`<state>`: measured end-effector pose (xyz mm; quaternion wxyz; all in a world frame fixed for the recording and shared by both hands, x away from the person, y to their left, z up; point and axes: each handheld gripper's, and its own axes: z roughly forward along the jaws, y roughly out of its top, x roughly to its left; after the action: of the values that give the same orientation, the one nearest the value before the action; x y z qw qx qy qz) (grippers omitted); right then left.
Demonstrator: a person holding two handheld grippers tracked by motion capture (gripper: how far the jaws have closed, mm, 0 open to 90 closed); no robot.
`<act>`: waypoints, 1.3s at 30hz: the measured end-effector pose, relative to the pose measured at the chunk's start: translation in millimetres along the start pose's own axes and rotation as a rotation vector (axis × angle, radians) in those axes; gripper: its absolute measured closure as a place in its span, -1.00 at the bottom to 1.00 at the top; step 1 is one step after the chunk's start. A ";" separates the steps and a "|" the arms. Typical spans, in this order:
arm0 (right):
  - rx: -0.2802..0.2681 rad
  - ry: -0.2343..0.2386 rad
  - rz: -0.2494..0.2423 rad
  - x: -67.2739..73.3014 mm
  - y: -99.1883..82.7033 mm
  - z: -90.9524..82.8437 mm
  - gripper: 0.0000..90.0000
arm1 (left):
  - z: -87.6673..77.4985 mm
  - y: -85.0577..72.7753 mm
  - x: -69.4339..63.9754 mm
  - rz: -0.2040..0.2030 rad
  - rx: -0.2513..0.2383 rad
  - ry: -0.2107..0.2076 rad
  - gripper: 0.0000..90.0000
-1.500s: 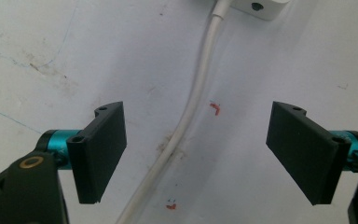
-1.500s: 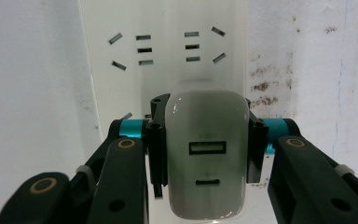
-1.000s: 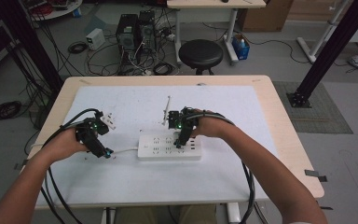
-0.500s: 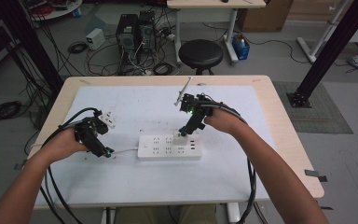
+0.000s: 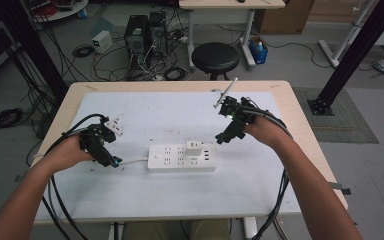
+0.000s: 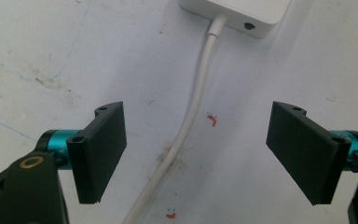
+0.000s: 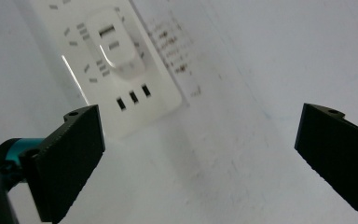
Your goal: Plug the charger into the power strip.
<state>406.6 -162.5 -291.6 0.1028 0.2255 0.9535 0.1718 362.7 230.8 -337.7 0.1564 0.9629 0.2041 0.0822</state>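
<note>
1. White rectangular plastic power strip lay flat near the middle of the white-topped counter, with a small white cube-shaped charger plug seated in its top face.
2. I saw the strip's white round cord leave its left end and run between the jaws of my left hand-held gripper.
3. My left hand-held gripper stood partly open over that cord, its black pads clear of it on both sides, gripping nothing.
4. My right hand-held gripper hovered just right of the strip, up off the counter and apart from the plug.
5. Its jaws had just been opening and stood wide apart with nothing between them; in the right gripper view the strip and plug lay beyond them.
6. I noted a few small red marks on the counter beside the cord.
</note>
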 end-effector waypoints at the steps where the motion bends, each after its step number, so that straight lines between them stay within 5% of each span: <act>1: 0.009 -0.004 0.008 0.0 -5.2 -2.0 -0.98 | 0.3 0.4 0.4 -0.001 0.000 -0.001 -0.55; 7: 0.030 -0.017 0.091 -6.2 -39.2 -16.1 -0.98 | 0.1 2.4 3.8 0.001 0.009 -0.004 -0.56; 17: 0.022 -0.023 0.141 -5.7 -70.9 -23.7 -0.98 | -1.8 3.5 0.6 -0.002 0.001 0.009 -0.56; 39: 0.026 -0.021 0.170 0.6 -82.9 -16.6 -0.98 | -1.1 1.8 -1.7 -0.007 0.002 0.018 -0.56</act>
<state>368.8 -236.4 -307.5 0.0948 0.3087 0.9319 0.1651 361.5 228.8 -336.2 0.1538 0.9615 0.2090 0.0901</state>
